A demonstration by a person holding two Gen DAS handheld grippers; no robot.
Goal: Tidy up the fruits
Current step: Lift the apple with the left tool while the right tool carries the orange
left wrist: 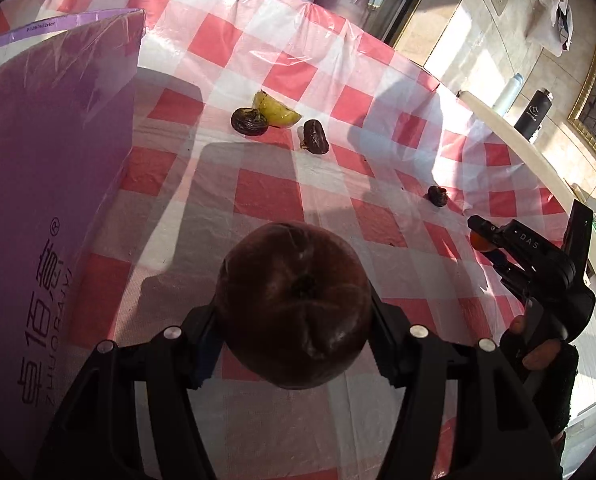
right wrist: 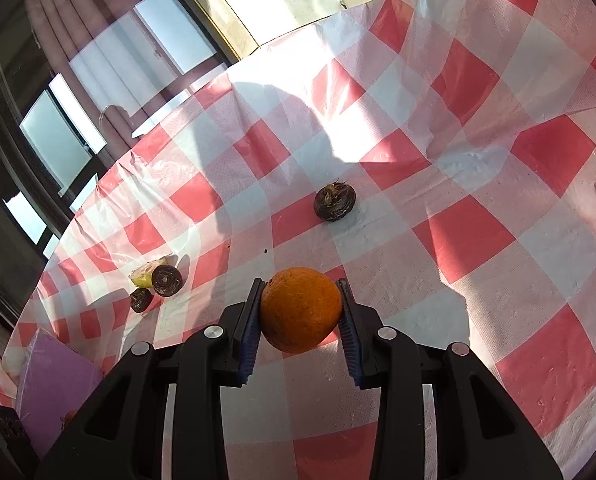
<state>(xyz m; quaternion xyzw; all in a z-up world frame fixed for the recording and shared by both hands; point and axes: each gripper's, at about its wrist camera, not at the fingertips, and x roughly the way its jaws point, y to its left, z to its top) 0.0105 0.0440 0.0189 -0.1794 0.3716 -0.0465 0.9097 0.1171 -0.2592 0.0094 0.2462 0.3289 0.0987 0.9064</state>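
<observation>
Left gripper [left wrist: 294,312] clenched on a big dark reddish-brown fruit [left wrist: 294,304], held above the red-and-white checked table [left wrist: 266,196] beside a purple box [left wrist: 50,168]. Right gripper [right wrist: 301,312] clamped on an orange [right wrist: 301,309] over the same cloth. Loose on the table: three small dark fruits [left wrist: 249,121] [left wrist: 316,137] [left wrist: 437,196] and a yellow-green wedge [left wrist: 276,110] touching one of them.
</observation>
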